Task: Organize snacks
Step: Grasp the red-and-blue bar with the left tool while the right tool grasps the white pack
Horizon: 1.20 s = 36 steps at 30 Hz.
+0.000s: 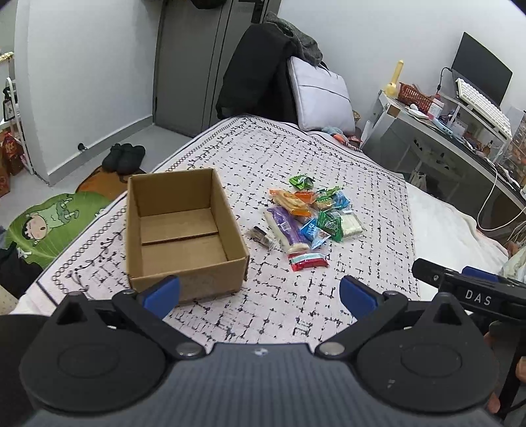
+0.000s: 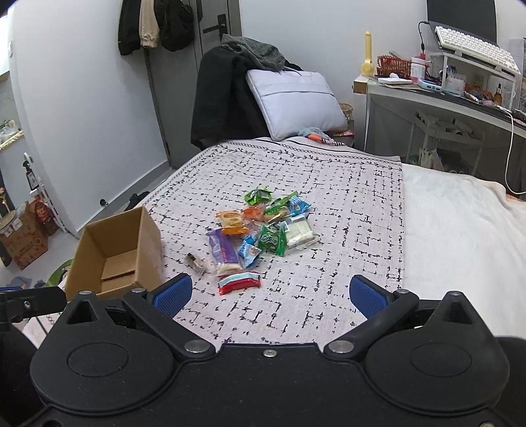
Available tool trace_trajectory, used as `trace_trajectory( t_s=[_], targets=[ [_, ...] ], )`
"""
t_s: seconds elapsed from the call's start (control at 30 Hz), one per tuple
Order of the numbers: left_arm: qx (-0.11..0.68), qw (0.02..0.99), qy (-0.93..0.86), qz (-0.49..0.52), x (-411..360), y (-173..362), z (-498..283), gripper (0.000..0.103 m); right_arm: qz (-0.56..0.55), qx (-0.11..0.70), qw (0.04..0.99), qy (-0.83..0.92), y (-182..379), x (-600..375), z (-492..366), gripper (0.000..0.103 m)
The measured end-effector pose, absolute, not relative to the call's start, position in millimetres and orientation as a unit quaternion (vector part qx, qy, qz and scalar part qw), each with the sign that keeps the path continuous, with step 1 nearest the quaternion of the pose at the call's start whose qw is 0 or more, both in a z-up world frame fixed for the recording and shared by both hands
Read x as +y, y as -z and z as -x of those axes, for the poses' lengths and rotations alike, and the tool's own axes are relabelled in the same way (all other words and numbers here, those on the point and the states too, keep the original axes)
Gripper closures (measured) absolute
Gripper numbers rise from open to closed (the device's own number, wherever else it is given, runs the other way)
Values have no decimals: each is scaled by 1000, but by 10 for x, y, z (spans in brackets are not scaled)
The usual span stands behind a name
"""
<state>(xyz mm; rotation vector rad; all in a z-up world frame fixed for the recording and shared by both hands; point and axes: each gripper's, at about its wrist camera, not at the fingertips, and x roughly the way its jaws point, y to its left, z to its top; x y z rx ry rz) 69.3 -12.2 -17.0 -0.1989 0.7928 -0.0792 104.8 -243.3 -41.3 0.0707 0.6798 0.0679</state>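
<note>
The left gripper [image 1: 259, 292] is hovering over the bed [image 1: 296, 302], its blue ribbed fingers [image 1: 162, 294] spread wide and gripping nothing. At its eleven o'clock the cardboard box [image 1: 184, 226] is sitting open and empty, plain brown with a creased floor. At one o'clock the snack pile [image 1: 304, 218] is lying in crinkly foil and clear wrappers, with a red packet [image 1: 308, 261] nearest.

The right gripper [image 2: 271, 294] is also gaping wide and holding nothing, the pile [image 2: 263, 231] at its twelve o'clock and the box [image 2: 115, 253] at ten.

Only the left view is showing the black shoes [image 1: 124, 157] on the floor; only the right is showing the hanging coats [image 2: 154, 24].
</note>
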Motion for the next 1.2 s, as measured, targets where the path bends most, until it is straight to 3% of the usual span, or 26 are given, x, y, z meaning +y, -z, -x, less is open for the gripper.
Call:
trace_trajectory(
  t_s=[0.6, 1.2],
  targets=[
    [407, 903, 74, 116, -424, 467, -1432, 3, -34, 394, 919, -19, 773, -2558, -1805, 0],
    [469, 870, 90, 124, -877, 877, -2201, 39, -84, 443, 892, -22, 1134, -2874, -2461, 20]
  ],
)
